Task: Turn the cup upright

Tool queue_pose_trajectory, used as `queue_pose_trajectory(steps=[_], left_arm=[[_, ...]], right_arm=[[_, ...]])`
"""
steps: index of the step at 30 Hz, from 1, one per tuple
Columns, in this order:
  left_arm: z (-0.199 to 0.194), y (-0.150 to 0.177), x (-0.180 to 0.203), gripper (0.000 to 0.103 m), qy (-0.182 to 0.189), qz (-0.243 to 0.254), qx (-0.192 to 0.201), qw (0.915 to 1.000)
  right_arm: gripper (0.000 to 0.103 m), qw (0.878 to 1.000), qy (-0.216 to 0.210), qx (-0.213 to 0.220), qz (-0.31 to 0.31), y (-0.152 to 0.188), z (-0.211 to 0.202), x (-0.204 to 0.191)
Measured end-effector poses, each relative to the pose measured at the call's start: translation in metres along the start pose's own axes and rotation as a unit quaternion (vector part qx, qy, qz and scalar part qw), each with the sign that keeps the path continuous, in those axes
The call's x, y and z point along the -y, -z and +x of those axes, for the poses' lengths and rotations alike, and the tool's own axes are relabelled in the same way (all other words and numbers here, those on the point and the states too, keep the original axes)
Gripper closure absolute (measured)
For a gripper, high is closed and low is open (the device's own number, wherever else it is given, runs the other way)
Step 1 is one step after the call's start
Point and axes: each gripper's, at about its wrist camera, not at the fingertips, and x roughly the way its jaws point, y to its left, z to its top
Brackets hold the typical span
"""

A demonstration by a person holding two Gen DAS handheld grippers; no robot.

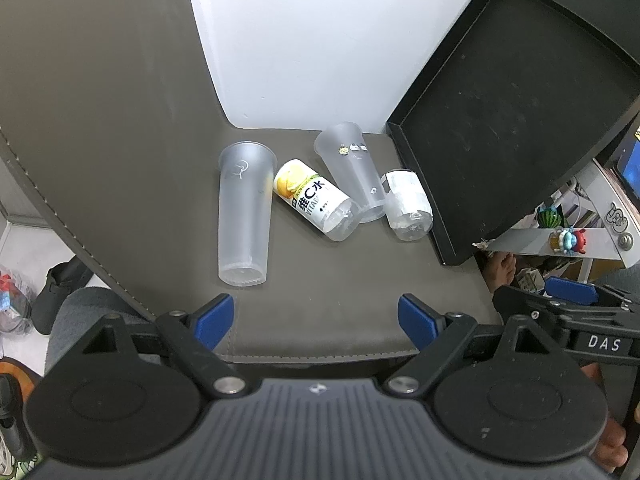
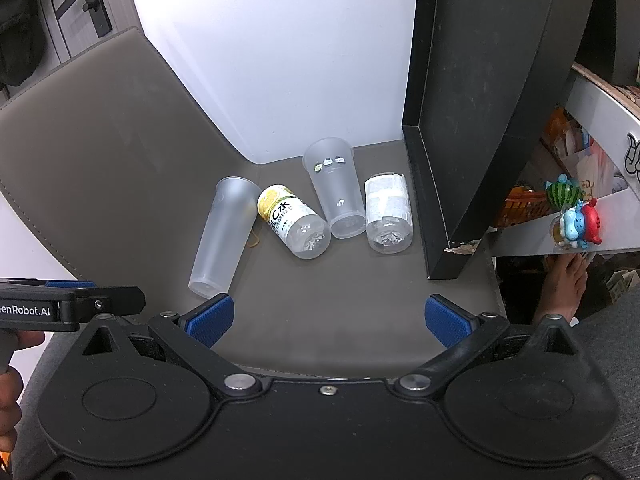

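Two frosted plastic cups lie on their sides on the grey mat. The tall cup [image 1: 244, 212] [image 2: 224, 236] lies at the left, base towards me. The shorter cup [image 1: 350, 172] [image 2: 336, 188] with small stickers lies further right. Between them lies a bottle with a yellow lemon label [image 1: 316, 200] [image 2: 292, 222]. A clear bottle with a white label [image 1: 406, 204] [image 2: 388, 212] lies right of the shorter cup. My left gripper [image 1: 316, 320] is open and empty, just short of the tall cup's base. My right gripper [image 2: 328, 320] is open and empty near the mat's front edge.
A black tray [image 1: 512, 120] [image 2: 480, 120] leans up at the right, close to the clear bottle. A white wall [image 1: 300, 40] stands behind the mat. The mat's front edge [image 1: 320, 354] runs just before the fingers. A shelf with toys [image 2: 576, 216] is at the far right.
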Motion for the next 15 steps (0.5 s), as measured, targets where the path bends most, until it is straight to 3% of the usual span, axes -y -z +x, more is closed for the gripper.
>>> queue_pose_trajectory(steps=[15], left_arm=[[0.025,-0.019,-0.007,0.015,0.005,-0.014,-0.008,0.9999]], right_arm=[[0.000,1.000,-0.004,0.023,0.020,-0.004,0.002,0.009]])
